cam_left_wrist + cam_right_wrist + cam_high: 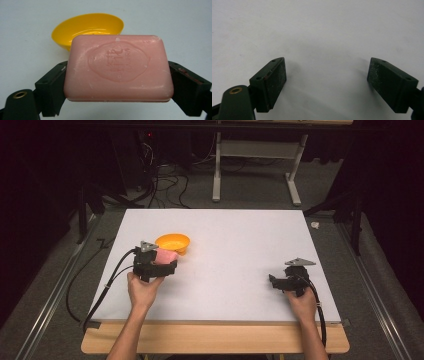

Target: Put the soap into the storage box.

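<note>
A pink bar of soap (117,68) with an embossed stamp is clamped flat between the two black jaws of my left gripper (117,82). In the high view the soap (166,256) and the left gripper (162,262) sit at the table's left, just in front of a shallow yellow dish (173,242). The yellow dish (87,27) lies empty right behind the soap, a short way off. My right gripper (275,281) rests low over the table at the right, far from both. Its jaws stand wide apart with only bare table between them, so the right gripper (327,82) is open.
The white table top (235,250) has a wooden front edge (215,342). Black cables trail off the left edge and down by the right hand. Beyond the far edge stand a table frame and floor cables.
</note>
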A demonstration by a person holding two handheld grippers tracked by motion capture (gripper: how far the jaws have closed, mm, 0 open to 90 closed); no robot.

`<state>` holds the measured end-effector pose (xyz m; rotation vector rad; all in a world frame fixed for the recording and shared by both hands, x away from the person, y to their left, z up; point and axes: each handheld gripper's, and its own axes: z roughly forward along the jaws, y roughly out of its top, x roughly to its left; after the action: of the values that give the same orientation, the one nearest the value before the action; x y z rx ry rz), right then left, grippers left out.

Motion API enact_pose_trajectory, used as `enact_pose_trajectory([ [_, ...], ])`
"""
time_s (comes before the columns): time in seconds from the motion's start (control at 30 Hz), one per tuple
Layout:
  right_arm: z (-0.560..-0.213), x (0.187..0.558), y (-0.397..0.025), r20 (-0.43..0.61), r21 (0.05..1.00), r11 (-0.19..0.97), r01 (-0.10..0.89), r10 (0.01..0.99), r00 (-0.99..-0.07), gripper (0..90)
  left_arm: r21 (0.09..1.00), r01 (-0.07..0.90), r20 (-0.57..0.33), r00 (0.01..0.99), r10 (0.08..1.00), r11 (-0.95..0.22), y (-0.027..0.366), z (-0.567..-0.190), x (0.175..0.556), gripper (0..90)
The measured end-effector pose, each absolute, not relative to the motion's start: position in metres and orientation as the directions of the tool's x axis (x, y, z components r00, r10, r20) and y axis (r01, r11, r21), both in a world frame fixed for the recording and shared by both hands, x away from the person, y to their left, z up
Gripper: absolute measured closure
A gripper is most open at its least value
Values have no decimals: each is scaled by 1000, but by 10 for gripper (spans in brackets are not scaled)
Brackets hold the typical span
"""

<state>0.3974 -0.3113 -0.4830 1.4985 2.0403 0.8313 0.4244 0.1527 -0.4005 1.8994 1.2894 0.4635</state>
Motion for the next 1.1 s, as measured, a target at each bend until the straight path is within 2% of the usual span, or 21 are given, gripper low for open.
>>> enact_pose_trajectory([
  [0.5,-483,397,-311,-18,709,217,671,957,-290,162,768,612,-106,411,905,-188,149,-385,440,136],
  [0.67,-483,397,-311,-20,710,219,670,957,-291,162,768,621,-133,398,908,-160,150,-381,448,136],
  [1.1,-483,397,-311,-20,710,218,670,957,-290,162,760,630,-110,371,922,-163,143,-372,467,136],
])
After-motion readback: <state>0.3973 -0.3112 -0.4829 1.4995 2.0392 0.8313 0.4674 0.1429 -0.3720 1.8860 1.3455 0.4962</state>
